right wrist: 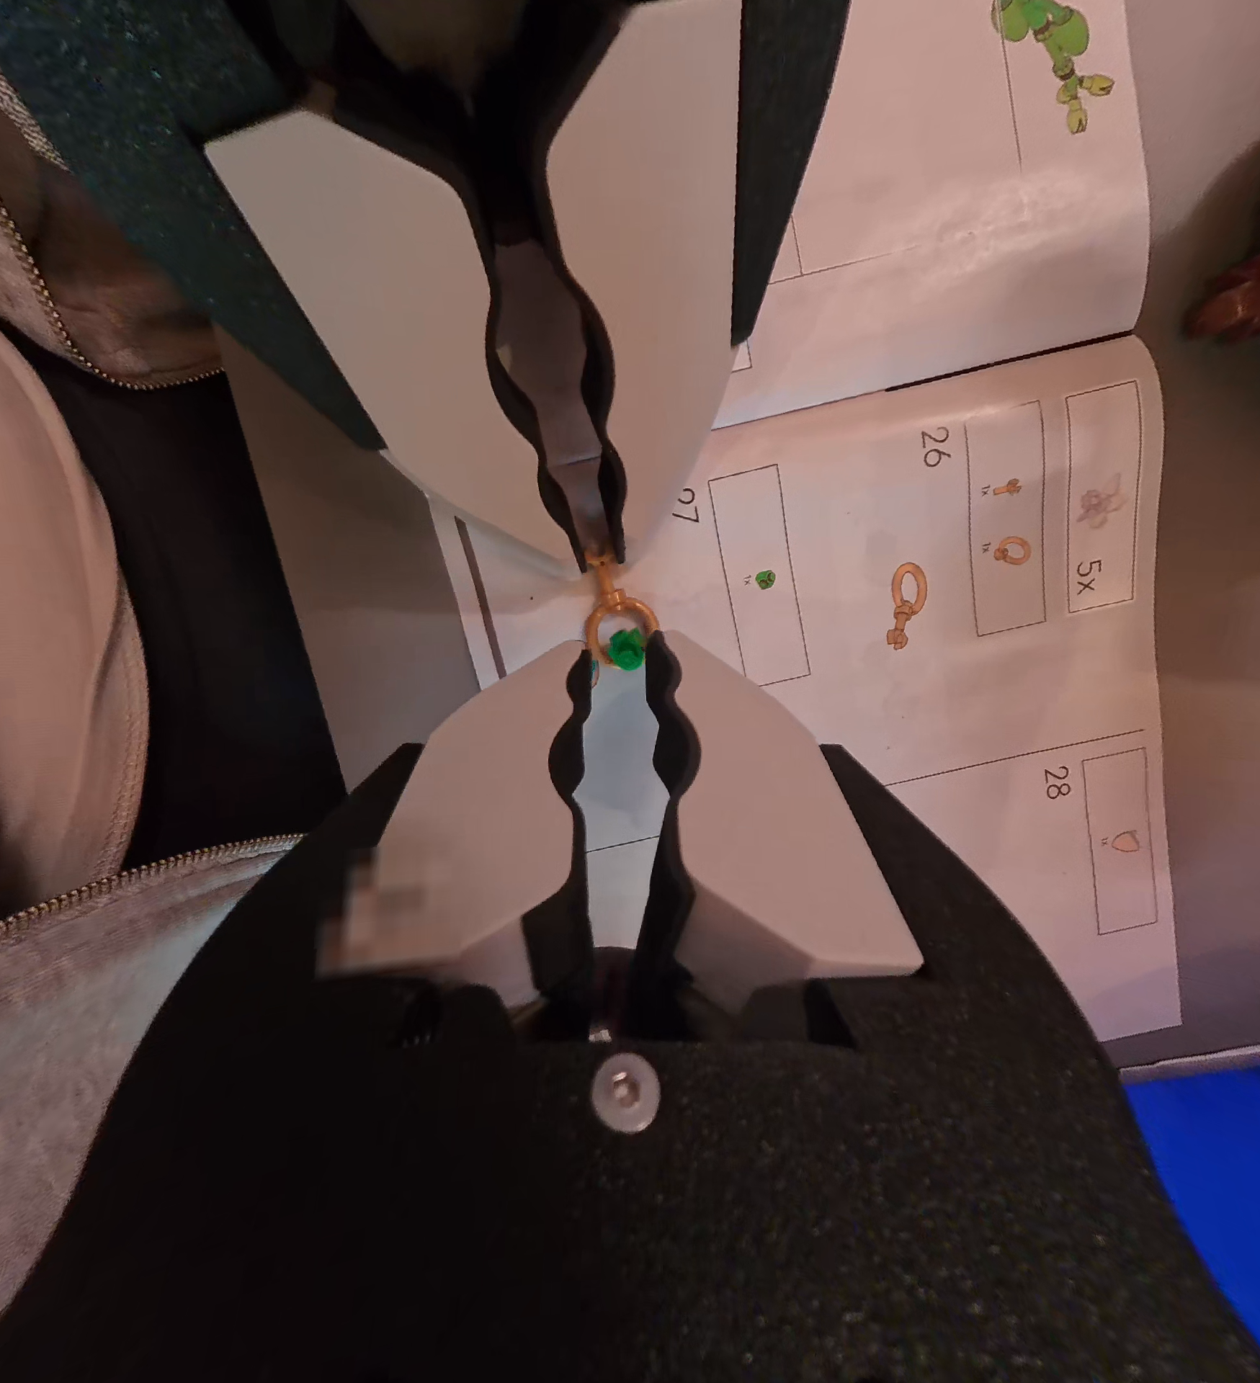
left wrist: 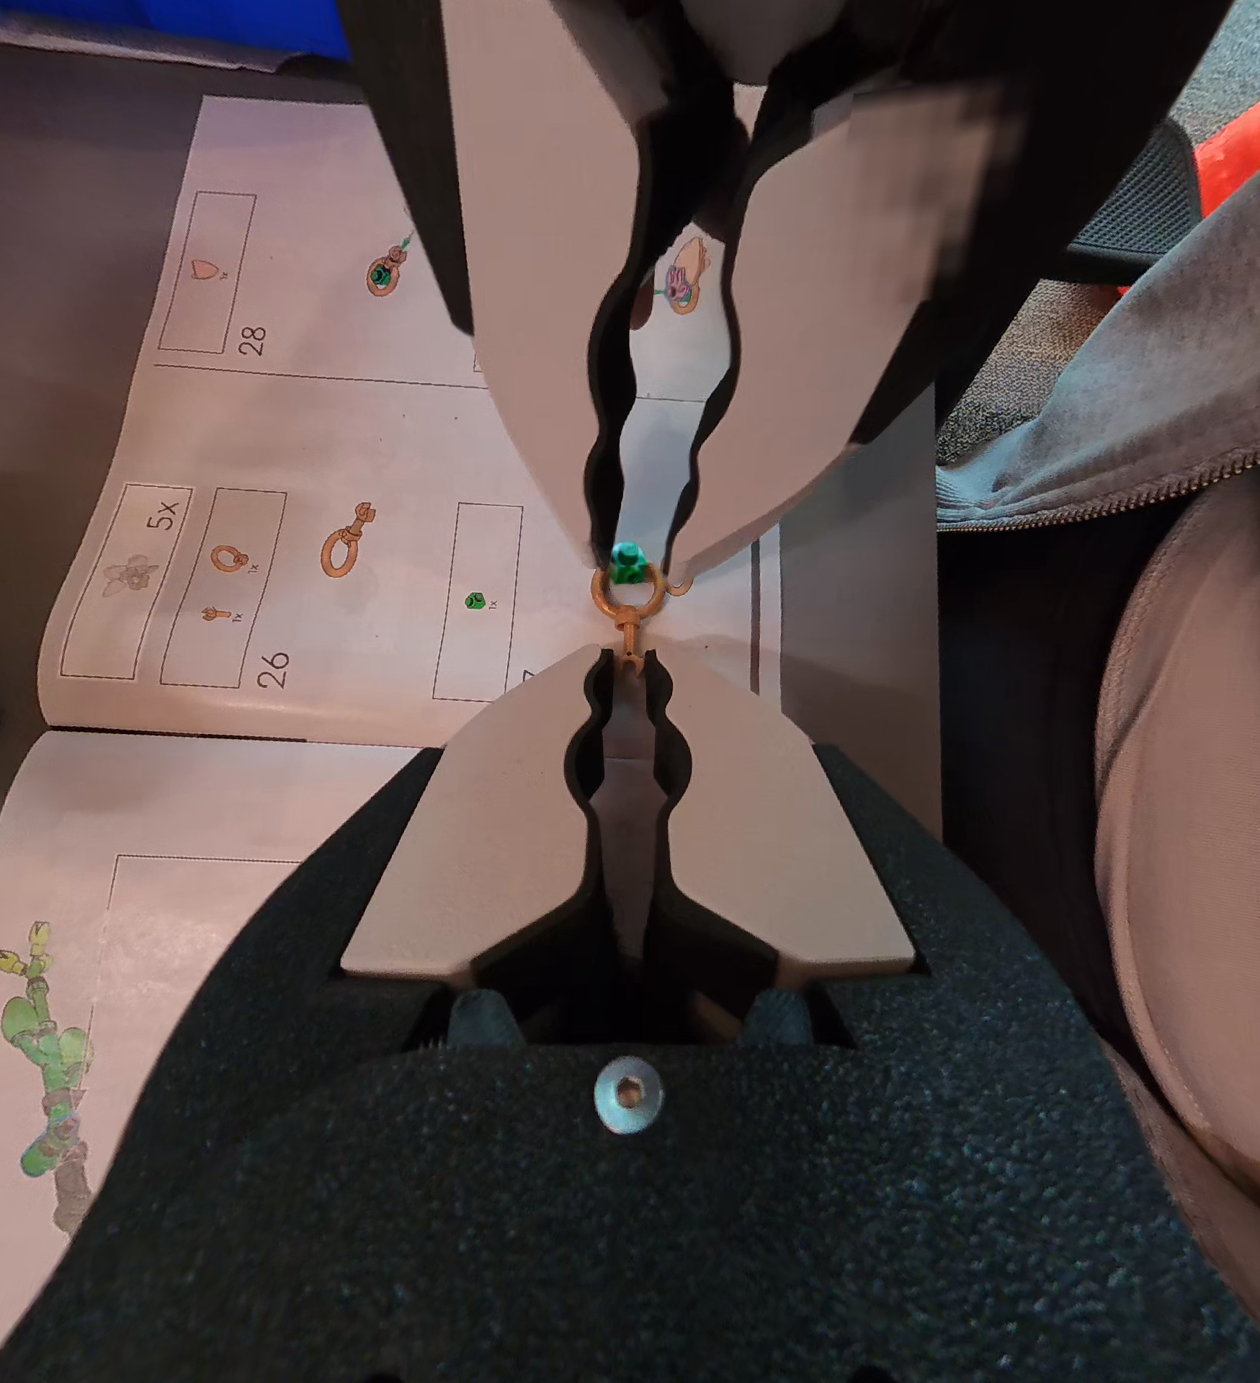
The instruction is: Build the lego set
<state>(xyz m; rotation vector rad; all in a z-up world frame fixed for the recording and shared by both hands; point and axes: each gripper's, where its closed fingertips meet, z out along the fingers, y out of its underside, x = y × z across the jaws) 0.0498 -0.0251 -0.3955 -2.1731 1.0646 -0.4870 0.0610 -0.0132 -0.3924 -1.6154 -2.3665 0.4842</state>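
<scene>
My left gripper (left wrist: pixel 627 662) is shut on the stem of a small gold ring piece (left wrist: pixel 628 630) and holds it above the open instruction booklet (left wrist: pixel 312 419). My right gripper (right wrist: pixel 615 647) comes in from the opposite side, tip to tip with the left. Its jaws stand narrowly apart around a small green stud piece (right wrist: pixel 625 649), which sits against the ring's hoop (right wrist: pixel 623 605). The right gripper (left wrist: pixel 638 557) and the green piece (left wrist: pixel 627 565) also show in the left wrist view. The left gripper (right wrist: pixel 603 557) also shows in the right wrist view.
The booklet (right wrist: pixel 911 673) lies flat on a grey table. A brown built piece (right wrist: pixel 1255 299) sits beyond its edge. A blue object (right wrist: pixel 1225 1197) lies past the booklet's far end. A person's grey zip jacket (left wrist: pixel 1173 411) is close beside the grippers. Only a small space, under 4 cm, lies between the two pairs of fingers.
</scene>
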